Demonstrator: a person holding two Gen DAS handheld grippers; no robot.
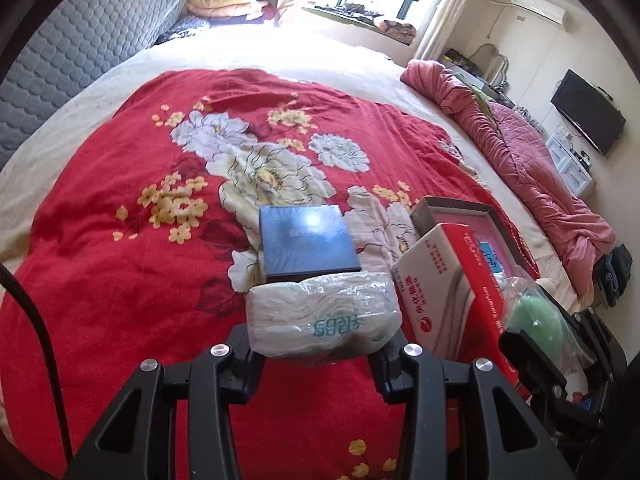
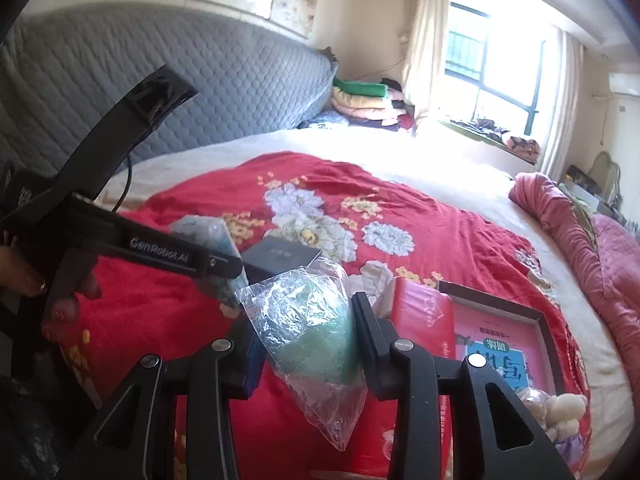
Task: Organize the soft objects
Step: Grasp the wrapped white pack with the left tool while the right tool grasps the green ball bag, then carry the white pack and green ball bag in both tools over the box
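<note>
My left gripper (image 1: 324,354) clamps the tissue pack (image 1: 323,314) just short of the blue box (image 1: 307,243). My right gripper (image 2: 308,336) pinches the bagged green sponge (image 2: 316,336). Only the right view shows a plush toy (image 2: 562,412) beyond the red box (image 2: 424,320).

A red floral blanket (image 1: 120,240) is spread over a cream bed (image 1: 60,128). A dark blue glossy square box (image 1: 308,240) is laid flat on it. A grey quilted headboard (image 2: 180,80) is seen behind, folded bedding (image 2: 364,100) is stacked by the window (image 2: 492,76), and a crumpled pink quilt (image 1: 532,168) is heaped along the bed's edge.
</note>
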